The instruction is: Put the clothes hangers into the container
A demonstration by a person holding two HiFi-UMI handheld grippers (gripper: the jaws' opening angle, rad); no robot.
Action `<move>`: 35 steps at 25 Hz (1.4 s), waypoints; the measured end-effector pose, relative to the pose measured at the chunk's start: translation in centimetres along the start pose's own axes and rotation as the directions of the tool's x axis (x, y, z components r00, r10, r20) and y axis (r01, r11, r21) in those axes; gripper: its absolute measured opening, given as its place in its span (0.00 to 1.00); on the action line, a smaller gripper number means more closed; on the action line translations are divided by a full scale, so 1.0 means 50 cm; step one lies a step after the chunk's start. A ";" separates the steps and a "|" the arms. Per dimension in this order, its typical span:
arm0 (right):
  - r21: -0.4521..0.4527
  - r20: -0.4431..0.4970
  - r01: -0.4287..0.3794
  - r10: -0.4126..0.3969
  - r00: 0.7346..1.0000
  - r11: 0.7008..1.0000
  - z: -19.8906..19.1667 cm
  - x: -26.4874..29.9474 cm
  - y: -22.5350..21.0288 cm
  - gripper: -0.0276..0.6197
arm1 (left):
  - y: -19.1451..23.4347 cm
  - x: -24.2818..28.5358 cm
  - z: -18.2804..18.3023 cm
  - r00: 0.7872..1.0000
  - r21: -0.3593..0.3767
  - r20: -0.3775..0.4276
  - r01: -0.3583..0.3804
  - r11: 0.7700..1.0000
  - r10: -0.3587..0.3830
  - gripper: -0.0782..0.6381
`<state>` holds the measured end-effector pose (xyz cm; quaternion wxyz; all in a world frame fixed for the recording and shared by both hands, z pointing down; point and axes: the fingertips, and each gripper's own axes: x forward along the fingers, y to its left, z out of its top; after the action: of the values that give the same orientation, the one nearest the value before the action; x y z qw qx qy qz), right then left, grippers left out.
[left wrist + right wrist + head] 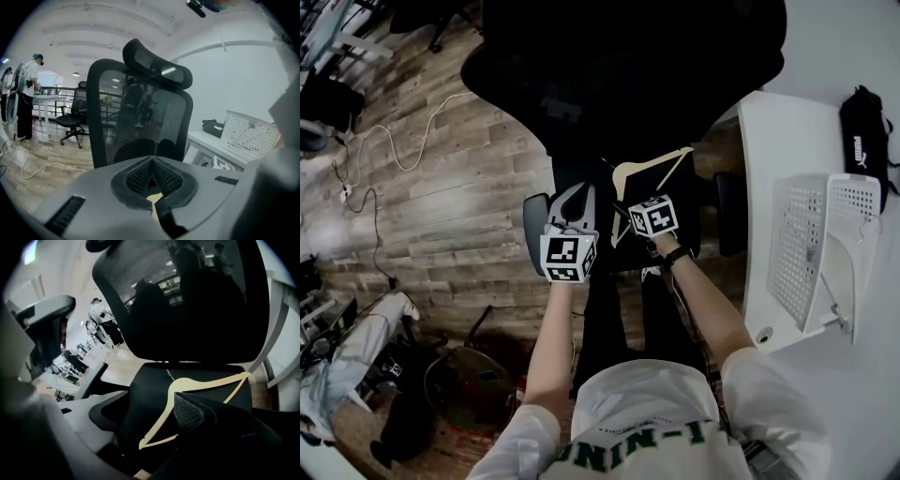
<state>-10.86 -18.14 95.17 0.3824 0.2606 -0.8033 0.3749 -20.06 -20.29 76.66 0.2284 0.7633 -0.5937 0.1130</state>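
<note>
Right gripper view is showing the right claw point(151, 394) hanging wide open, gripping nothing. The wooden hanger point(180, 384) is lying flat on the chair seat point(145, 380) just ahead, between the jaws and partly behind the right-hand one. Left claw point(151, 161) is sitting pinched shut alongside. White container point(820, 244) is sitting well off to the right claw's right.

Tongs point(151, 159) closed — mesh chair point(140, 117) ahead.
</note>
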 end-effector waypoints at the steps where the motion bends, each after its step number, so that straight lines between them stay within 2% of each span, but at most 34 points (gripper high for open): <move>1: 0.017 -0.013 0.014 -0.014 1.000 1.000 -0.009 0.031 -0.005 0.52 | 0.013 0.003 -0.006 1.000 -0.011 -0.001 -0.003 1.000 0.003 0.12; 5: 0.081 -0.043 0.096 -0.093 0.995 0.992 -0.047 0.165 -0.062 0.52 | 0.063 0.036 -0.055 1.000 -0.033 -0.016 -0.007 0.999 0.006 0.12; 9: 0.136 -0.010 0.172 -0.172 0.985 0.976 -0.066 0.253 -0.106 0.49 | 0.097 0.046 -0.100 0.999 -0.027 -0.047 -0.002 1.000 0.001 0.12; 12: 0.117 -0.053 0.237 -0.232 0.971 0.964 -0.102 0.280 -0.127 0.43 | 0.098 0.045 -0.118 0.999 -0.023 -0.053 0.002 1.000 -0.003 0.12; 14: 0.111 -0.055 0.241 -0.237 0.970 0.964 -0.104 0.290 -0.128 0.33 | 0.106 0.049 -0.125 0.999 -0.019 -0.054 0.001 1.000 -0.002 0.12; 16: 0.133 -0.040 0.212 -0.208 0.977 0.968 -0.095 0.288 -0.119 0.31 | 0.110 0.052 -0.126 0.998 -0.023 -0.056 -0.004 1.000 0.003 0.12; 20: 0.140 -0.013 0.167 -0.167 0.986 0.976 -0.083 0.226 -0.097 0.31 | 0.076 0.041 -0.106 0.999 -0.049 -0.031 0.011 0.999 -0.013 0.12; 24: 0.137 0.030 0.131 -0.136 0.990 0.982 -0.065 0.163 -0.076 0.30 | 0.053 0.031 -0.074 1.000 -0.033 -0.017 0.015 0.999 -0.015 0.12; 30: 0.060 0.084 0.102 -0.107 0.991 0.993 -0.039 0.021 -0.011 0.30 | 0.021 -0.016 0.005 1.000 -0.028 -0.002 0.020 0.999 -0.020 0.12; 35: -0.001 0.185 0.101 -0.099 0.978 0.995 0.016 -0.142 0.046 0.29 | -0.024 -0.068 0.094 0.999 -0.014 0.038 0.019 1.000 -0.018 0.12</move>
<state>-8.76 -16.51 88.12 0.3260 0.3323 -0.8232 0.3251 -20.28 -19.41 70.79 0.2235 0.7691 -0.5917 0.0921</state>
